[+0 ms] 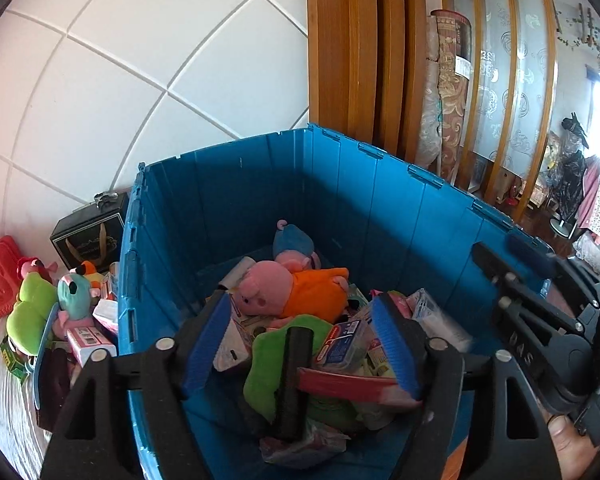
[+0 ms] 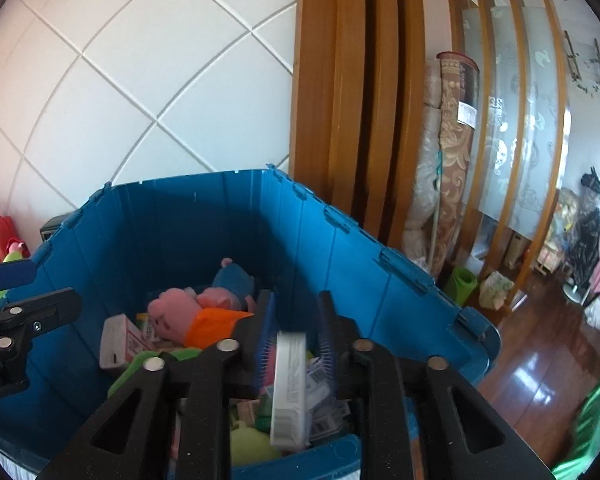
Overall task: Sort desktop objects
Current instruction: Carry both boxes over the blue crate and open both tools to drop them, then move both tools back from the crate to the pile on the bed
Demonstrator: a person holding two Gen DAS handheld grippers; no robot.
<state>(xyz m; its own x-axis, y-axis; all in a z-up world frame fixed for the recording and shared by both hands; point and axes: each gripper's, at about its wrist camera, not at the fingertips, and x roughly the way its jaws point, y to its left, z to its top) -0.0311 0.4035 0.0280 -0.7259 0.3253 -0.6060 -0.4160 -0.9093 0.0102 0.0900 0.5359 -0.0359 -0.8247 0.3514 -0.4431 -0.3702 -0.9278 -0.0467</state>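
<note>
White box (image 2: 289, 388) hangs loose between right fingers (image 2: 265, 336) over blue bin (image 2: 204, 220).

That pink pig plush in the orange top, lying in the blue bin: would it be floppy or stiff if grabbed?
The pink pig plush looks soft and stuffed, so it would probably squash and droop. It seems light for its size, resting on the boxes beneath. Its fabric probably grips well.
</note>
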